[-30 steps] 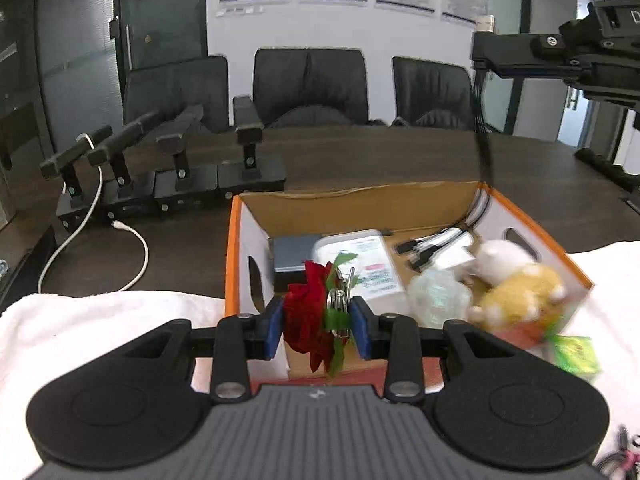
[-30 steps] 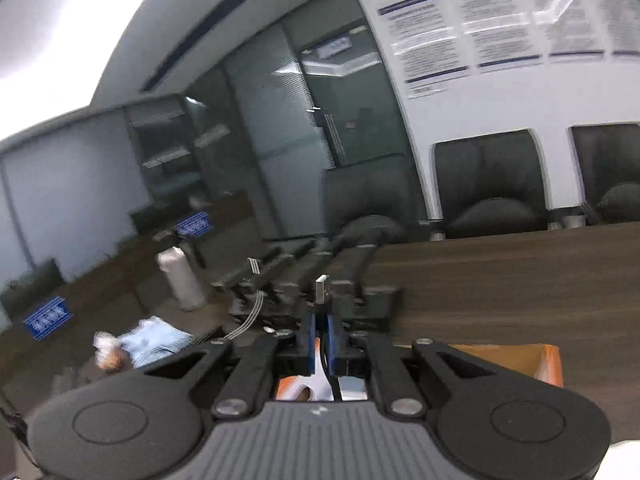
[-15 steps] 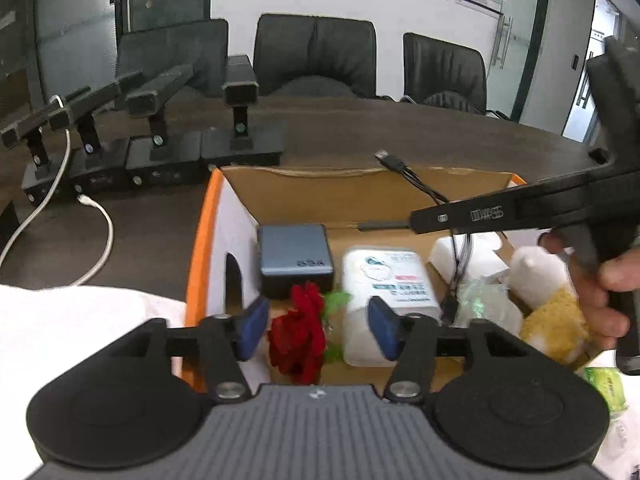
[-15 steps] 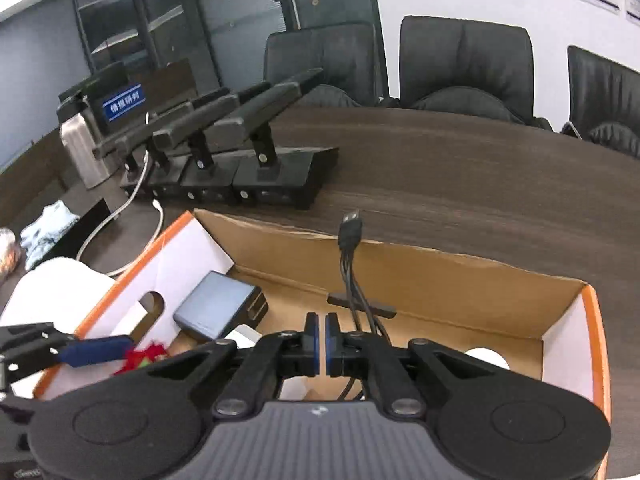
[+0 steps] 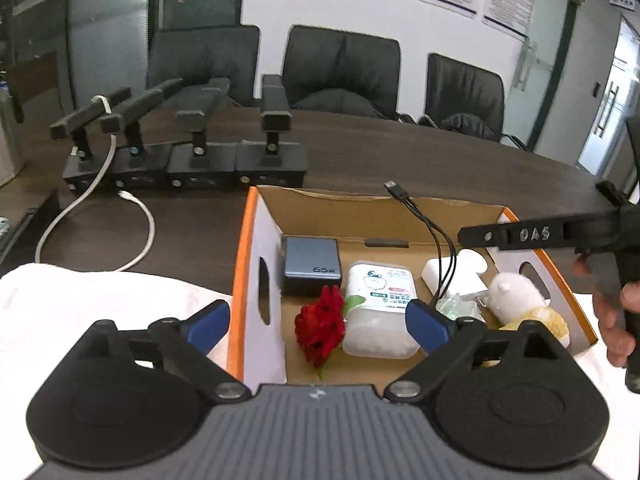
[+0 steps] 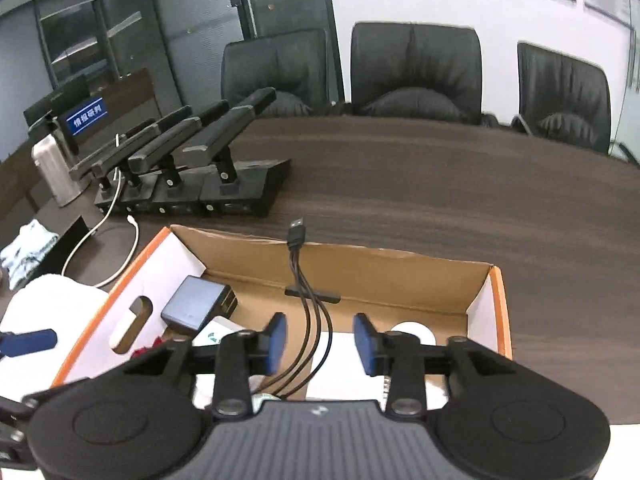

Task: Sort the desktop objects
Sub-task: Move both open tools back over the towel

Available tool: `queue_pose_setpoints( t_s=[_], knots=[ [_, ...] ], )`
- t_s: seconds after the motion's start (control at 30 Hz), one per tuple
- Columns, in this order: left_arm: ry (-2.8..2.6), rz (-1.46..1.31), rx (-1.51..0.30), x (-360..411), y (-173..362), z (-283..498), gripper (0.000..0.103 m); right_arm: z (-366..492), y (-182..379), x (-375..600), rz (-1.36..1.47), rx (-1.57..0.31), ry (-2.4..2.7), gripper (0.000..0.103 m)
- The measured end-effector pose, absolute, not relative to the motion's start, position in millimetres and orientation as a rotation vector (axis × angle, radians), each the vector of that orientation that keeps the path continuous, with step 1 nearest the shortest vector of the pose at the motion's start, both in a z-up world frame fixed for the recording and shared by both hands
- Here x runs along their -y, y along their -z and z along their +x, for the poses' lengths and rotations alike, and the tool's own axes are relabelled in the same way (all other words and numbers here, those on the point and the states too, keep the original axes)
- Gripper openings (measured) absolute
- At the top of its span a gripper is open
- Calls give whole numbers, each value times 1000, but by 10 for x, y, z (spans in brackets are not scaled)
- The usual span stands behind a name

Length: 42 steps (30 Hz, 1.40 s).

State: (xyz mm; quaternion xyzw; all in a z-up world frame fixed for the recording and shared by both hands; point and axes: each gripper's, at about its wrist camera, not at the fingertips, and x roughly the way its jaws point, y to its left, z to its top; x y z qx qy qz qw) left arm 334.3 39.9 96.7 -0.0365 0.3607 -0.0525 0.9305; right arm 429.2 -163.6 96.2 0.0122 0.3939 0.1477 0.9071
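An orange-edged cardboard box (image 5: 240,260) (image 6: 500,300) sits on the table. On its floor lies a red flower (image 5: 320,328), loose between the wide, still opening jaws of my left gripper (image 5: 318,322); the pads do not touch it. My right gripper (image 6: 320,342) hangs over the box with its jaws opening. A black multi-plug cable (image 6: 298,236) (image 5: 436,240) runs up between its pads, with no pad pressing on it. The box also holds a grey charger (image 5: 312,266), a wipes pack (image 5: 378,312) and a plush toy (image 5: 520,304).
A row of black stands (image 5: 192,160) with a white cord (image 5: 100,208) sits behind the box on the dark table (image 6: 440,200). A white cloth (image 5: 100,304) lies at the front left. A hand (image 5: 612,312) shows at the right edge. Black chairs line the far side.
My left jaws spread wide and let go of the red flower, which now lies in the box. My right gripper tipped down over the box and opened off the black cable.
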Motion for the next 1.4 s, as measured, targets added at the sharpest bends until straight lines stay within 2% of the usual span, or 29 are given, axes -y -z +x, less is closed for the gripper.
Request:
queue_pose_setpoints(
  t_s=[0.03, 0.13, 0.17, 0.23, 0.3, 0.4, 0.6, 0.67, 0.73, 0.77, 0.8, 0.9, 1.07, 1.4],
  knots=[
    [107, -83, -735, -406, -966, 3306, 97, 4269, -939, 1608, 11, -791, -308, 51],
    [107, -103, -734, -445, -960, 3275, 97, 4313, -828, 1466, -43, -753, -281, 50],
    [105, -96, -736, -459, -962, 3294, 97, 4366, -780, 1407, -73, -757, -265, 47],
    [96, -94, -731, -508, -969, 3339, 97, 4488, -684, 1287, -133, -772, -268, 12],
    [87, -105, -731, -578, -967, 3413, 97, 4555, -622, 1185, -186, -780, -301, 3],
    [92, -133, -723, -668, -926, 3493, 97, 4411, -607, 1017, -386, -732, -500, 1],
    [128, -137, -764, -643, -694, 3619, 97, 4517, -333, 848, -616, -829, -492, 2],
    [137, -117, -779, -606, -646, 3634, 97, 4589, -361, 849, -591, -827, -425, 8],
    [137, -118, -778, -599, -655, 3630, 97, 4588, -466, 891, -553, -800, -408, 29],
    [137, -127, -773, -606, -681, 3621, 97, 4579, -535, 917, -530, -794, -387, 34],
    [136, -137, -768, -606, -711, 3603, 97, 4559, -607, 952, -504, -789, -377, 37],
    [136, -169, -768, -612, -812, 3516, 97, 4457, -843, 1100, -404, -790, -337, 38],
    [170, -165, -779, -601, -916, 3105, 101, 3978, -1212, 1476, -149, -800, -318, 57],
    [195, -60, -773, -478, -870, 1789, 103, 2217, -1150, 2089, 84, -770, -403, 63]
  ],
)
